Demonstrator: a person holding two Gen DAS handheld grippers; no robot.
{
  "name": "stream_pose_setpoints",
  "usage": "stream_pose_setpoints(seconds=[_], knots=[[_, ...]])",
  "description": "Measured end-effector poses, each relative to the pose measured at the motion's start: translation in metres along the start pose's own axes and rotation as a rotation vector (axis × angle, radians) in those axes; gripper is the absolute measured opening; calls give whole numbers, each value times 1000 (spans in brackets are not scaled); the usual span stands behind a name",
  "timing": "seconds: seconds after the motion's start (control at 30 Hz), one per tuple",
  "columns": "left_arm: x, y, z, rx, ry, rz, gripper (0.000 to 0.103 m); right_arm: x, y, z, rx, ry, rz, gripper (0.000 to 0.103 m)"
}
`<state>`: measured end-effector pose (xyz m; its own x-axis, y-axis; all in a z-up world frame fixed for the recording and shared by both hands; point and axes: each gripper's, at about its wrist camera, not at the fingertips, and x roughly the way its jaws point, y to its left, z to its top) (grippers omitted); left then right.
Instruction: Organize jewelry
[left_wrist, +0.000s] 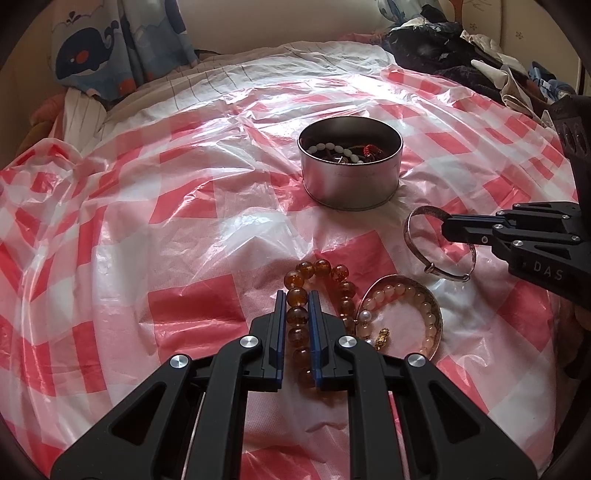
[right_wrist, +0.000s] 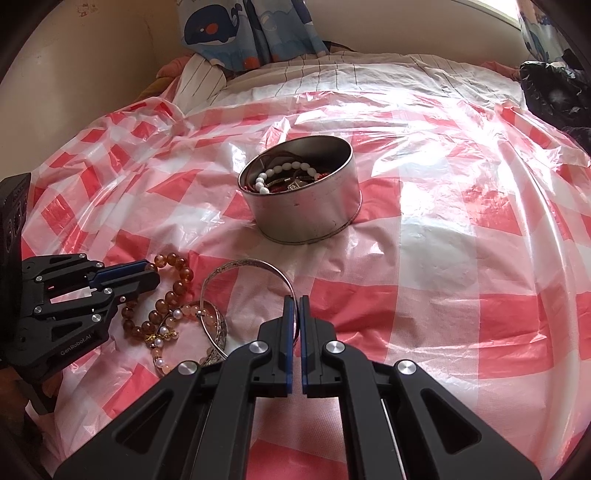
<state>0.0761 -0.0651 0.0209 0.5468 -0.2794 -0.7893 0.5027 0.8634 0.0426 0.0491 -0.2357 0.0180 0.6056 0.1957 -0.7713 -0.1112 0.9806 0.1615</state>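
One round tin (left_wrist: 351, 177) holds white beads (left_wrist: 332, 149).

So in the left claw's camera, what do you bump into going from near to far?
Left claw squeezing the amber bead bracelet → silver bangle pinched by the right claw → round tin of jewelry → whale-print curtain.

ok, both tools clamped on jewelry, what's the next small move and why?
Probably lift the right tool and carry its thin silver metal bangle to the open round metal tin: the grip looks closed, and the tin already holds jewelry.
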Motion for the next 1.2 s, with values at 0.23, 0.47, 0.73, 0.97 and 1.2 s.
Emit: stream_pose_setpoints(seconds=[0.23, 0.47, 0.73, 0.97, 1.2], knots=[[-10, 2, 5, -27, -44, -39, 10, -3, 1, 1, 1, -11, 8, 4], [-12, 0, 8, -34, -48, -43, 10, -7, 1, 2, 2, -21, 15, 4], [-14, 1, 10, -49, -53, -41, 10, -9, 0, 3, -4, -28, -10, 4], [3, 13, 3, -106, 4, -8, 12, 2, -9, 0, 11, 22, -74, 9], [6, 16, -1, -116, 8, -3, 31, 1, -6, 0, 1, 11, -66, 34]])
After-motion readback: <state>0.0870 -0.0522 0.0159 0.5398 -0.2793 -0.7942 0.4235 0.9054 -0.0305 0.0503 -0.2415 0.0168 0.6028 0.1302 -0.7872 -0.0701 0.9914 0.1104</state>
